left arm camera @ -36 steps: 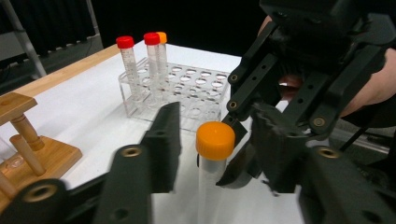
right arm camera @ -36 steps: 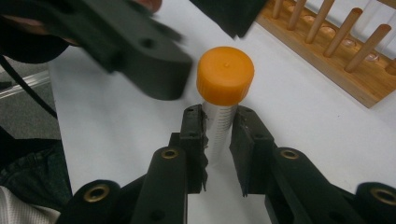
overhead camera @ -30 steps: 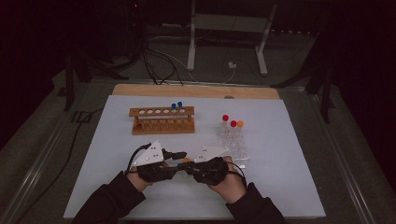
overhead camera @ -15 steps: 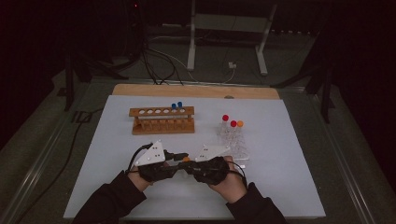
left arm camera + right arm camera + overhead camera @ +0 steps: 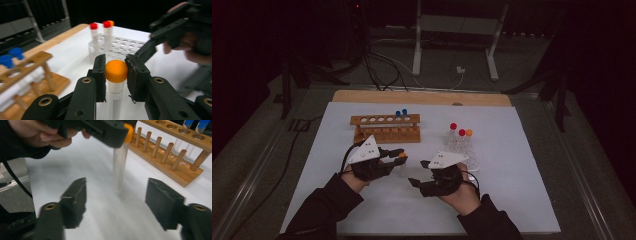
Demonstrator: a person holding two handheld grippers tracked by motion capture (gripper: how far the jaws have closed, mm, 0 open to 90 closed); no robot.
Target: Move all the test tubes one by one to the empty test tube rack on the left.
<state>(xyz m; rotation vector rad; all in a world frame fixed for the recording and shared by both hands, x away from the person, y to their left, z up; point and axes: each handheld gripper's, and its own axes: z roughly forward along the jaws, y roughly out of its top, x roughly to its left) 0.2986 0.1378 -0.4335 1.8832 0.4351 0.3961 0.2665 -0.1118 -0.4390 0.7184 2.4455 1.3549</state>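
An orange-capped clear tube (image 5: 116,71) hangs upright from my left gripper (image 5: 116,73), whose pads press on its cap from both sides. In the high view the left gripper (image 5: 399,156) holds the tube (image 5: 402,169) just above the white mat, in front of the wooden rack (image 5: 387,129). My right gripper (image 5: 414,182) sits a little to its right and nearer the person. Its jaws have just been opening. In the right gripper view the right gripper (image 5: 116,195) stands wide apart, with the tube (image 5: 119,167) beyond the pads and untouched.
The wooden rack (image 5: 172,152) holds two blue-capped tubes (image 5: 400,114). A clear plastic rack (image 5: 462,147) at the right carries two red-capped tubes (image 5: 453,127) and one with an orange cap (image 5: 469,133). A wooden board (image 5: 422,97) edges the far side of the white mat (image 5: 512,190).
The right gripper has opened and let go of the tube. The left gripper has drawn slightly away and up with the tube, so a gap shows between the two grippers.
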